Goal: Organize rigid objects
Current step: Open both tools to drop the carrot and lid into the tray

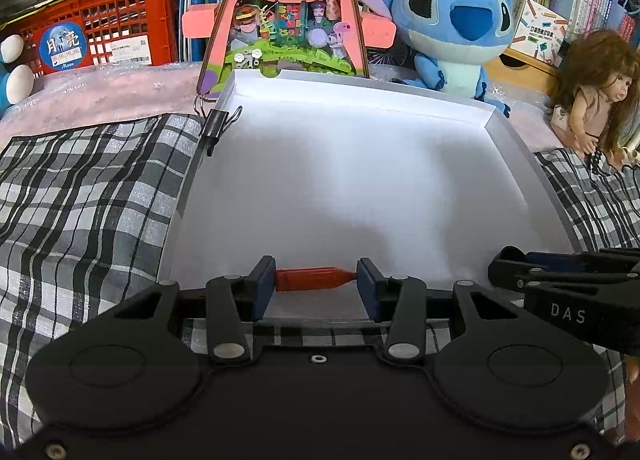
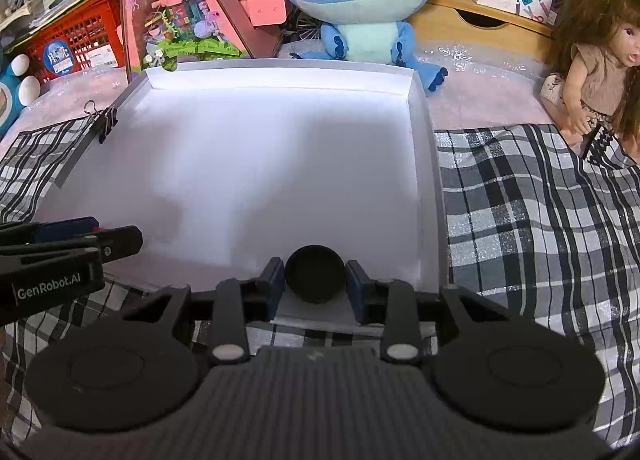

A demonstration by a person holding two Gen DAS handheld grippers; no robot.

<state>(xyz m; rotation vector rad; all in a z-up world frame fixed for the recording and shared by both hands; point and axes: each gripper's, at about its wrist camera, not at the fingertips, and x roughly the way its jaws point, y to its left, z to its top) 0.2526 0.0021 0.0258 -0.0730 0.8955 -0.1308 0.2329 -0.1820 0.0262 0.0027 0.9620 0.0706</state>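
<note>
A shallow white tray (image 1: 352, 98) lies on a checked cloth. Over its near edge, my left gripper (image 1: 316, 280) is shut on a short red marker-like stick (image 1: 310, 279), held lengthwise between the blue pads. My right gripper (image 2: 315, 280) is at the tray's (image 2: 280, 74) near right edge. A round black object (image 2: 315, 278) sits between its blue pads, low on the tray floor, with a slim gap at the right pad. Each gripper shows side-on in the other view: the right gripper (image 1: 506, 265) at the right edge, the left gripper (image 2: 134, 240) at the left edge.
A black binder clip (image 1: 218, 122) grips the tray's left wall. Behind the tray stand a pink triangular toy house (image 1: 288, 12), a blue plush (image 1: 452, 24) and shelves of books. A doll (image 1: 592, 100) sits at the right and a red crate (image 1: 100, 24) at the left.
</note>
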